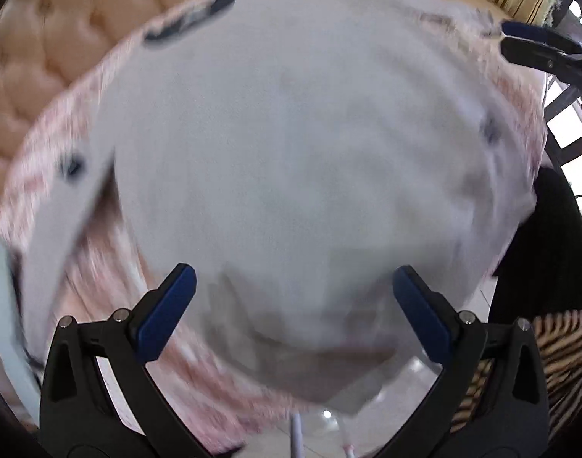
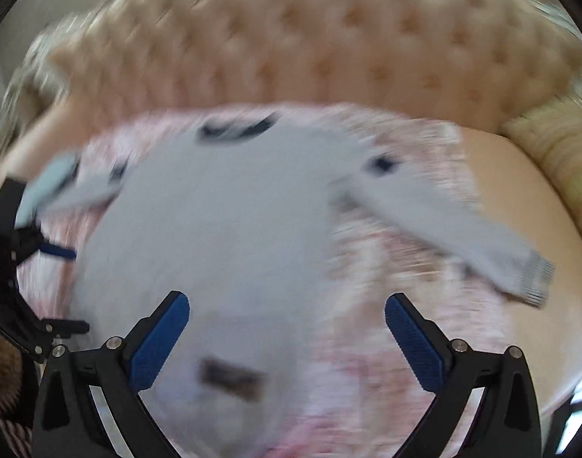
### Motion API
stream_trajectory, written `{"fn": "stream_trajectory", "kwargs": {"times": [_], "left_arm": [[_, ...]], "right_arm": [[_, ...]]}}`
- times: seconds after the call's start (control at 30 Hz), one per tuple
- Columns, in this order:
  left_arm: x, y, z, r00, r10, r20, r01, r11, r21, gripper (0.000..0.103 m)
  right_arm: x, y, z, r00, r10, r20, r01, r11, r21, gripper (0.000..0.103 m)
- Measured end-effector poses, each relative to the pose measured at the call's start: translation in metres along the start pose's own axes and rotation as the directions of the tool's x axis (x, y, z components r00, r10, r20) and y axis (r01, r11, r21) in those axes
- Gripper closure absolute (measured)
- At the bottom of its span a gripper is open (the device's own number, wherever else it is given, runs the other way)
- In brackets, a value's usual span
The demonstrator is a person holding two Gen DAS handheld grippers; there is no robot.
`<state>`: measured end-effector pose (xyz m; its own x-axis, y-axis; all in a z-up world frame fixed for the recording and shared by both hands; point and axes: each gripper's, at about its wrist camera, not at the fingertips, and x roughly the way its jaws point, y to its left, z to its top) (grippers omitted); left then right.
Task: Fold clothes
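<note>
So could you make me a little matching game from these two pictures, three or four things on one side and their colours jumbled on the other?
Things:
1. garment
2. tufted headboard
3. finger pads
4. blanket under the garment

Colours:
A. blue
B. pink and white
C. pale grey-white
D. peach

Pairs: 1-C, 2-D, 3-A, 4-B.

Both pictures are blurred, so finer detail cannot be told. The left gripper and the right gripper each stand with jaws wide apart above the garment.

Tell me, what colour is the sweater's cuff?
Grey ribbed cuff on the pale grey sweater; clearest in the right wrist view.
</note>
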<state>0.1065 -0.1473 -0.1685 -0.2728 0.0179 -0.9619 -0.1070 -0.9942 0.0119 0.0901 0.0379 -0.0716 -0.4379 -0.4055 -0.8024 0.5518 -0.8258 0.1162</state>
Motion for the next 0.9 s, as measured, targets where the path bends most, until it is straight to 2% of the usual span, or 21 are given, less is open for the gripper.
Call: {"fn": "stream_trajectory", "kwargs": {"times": [0.07, 0.13, 0.23, 0.27, 0.3, 0.33, 0.37, 0.4, 0.43, 0.57, 0.67, 0.9], "left_arm": [[0.002, -0.004, 0.040, 0.999, -0.008, 0.045, 0.008, 1.000, 0.004, 0.000], [0.008, -0.006, 0.069, 0.997, -0.014, 0.081, 0.014, 1.000, -0.005, 0.000], [0.029, -0.005, 0.113, 0.994, -0.015, 0.111, 0.023, 0.997, -0.072, 0.000], [0.037, -0.002, 0.122, 0.994, -0.017, 0.108, 0.027, 0.995, -0.093, 0.000], [0.043, 0.002, 0.121, 0.995, -0.015, 0.097, 0.025, 0.994, -0.107, 0.000], [0.049, 0.003, 0.120, 0.997, -0.009, 0.081, 0.018, 0.993, -0.114, 0.000], [0.058, 0.001, 0.120, 0.999, -0.001, 0.049, 0.007, 0.993, -0.114, 0.000], [0.065, 0.001, 0.120, 0.999, -0.007, 0.033, 0.011, 0.993, -0.121, 0.000], [0.069, 0.003, 0.120, 0.999, -0.024, 0.038, 0.029, 0.991, -0.134, 0.000], [0.072, 0.008, 0.121, 0.998, -0.039, 0.052, 0.045, 0.991, -0.124, 0.000], [0.074, 0.009, 0.124, 0.998, -0.043, 0.045, 0.048, 0.992, -0.119, 0.000], [0.061, -0.001, 0.113, 0.997, -0.039, 0.063, 0.046, 0.992, -0.119, 0.000]], "right_arm": [[-0.012, -0.047, 0.006, 0.998, -0.051, 0.035, 0.046, 0.991, 0.127, 0.000], [-0.019, -0.090, 0.002, 0.994, -0.092, 0.063, 0.073, 0.962, 0.263, 0.000], [-0.025, -0.155, -0.008, 0.986, -0.148, 0.069, 0.101, 0.882, 0.460, 0.002], [-0.025, -0.170, -0.012, 0.986, -0.152, 0.069, 0.099, 0.866, 0.491, 0.003], [-0.025, -0.185, -0.015, 0.985, -0.157, 0.069, 0.098, 0.848, 0.521, 0.009], [-0.025, -0.201, -0.019, 0.985, -0.161, 0.069, 0.097, 0.829, 0.550, 0.019], [-0.021, -0.210, -0.019, 0.984, -0.169, 0.062, 0.106, 0.822, 0.559, 0.027], [-0.018, -0.217, -0.021, 0.982, -0.181, 0.053, 0.120, 0.817, 0.565, 0.042], [-0.013, -0.226, -0.024, 0.980, -0.192, 0.044, 0.133, 0.807, 0.575, 0.050], [0.003, -0.243, -0.030, 0.981, -0.192, 0.011, 0.149, 0.794, 0.589, 0.053], [0.000, -0.252, -0.042, 0.977, -0.211, 0.006, 0.161, 0.763, 0.626, 0.053], [0.013, -0.256, -0.042, 0.974, -0.219, 0.050, 0.142, 0.772, 0.620, 0.053]]}}
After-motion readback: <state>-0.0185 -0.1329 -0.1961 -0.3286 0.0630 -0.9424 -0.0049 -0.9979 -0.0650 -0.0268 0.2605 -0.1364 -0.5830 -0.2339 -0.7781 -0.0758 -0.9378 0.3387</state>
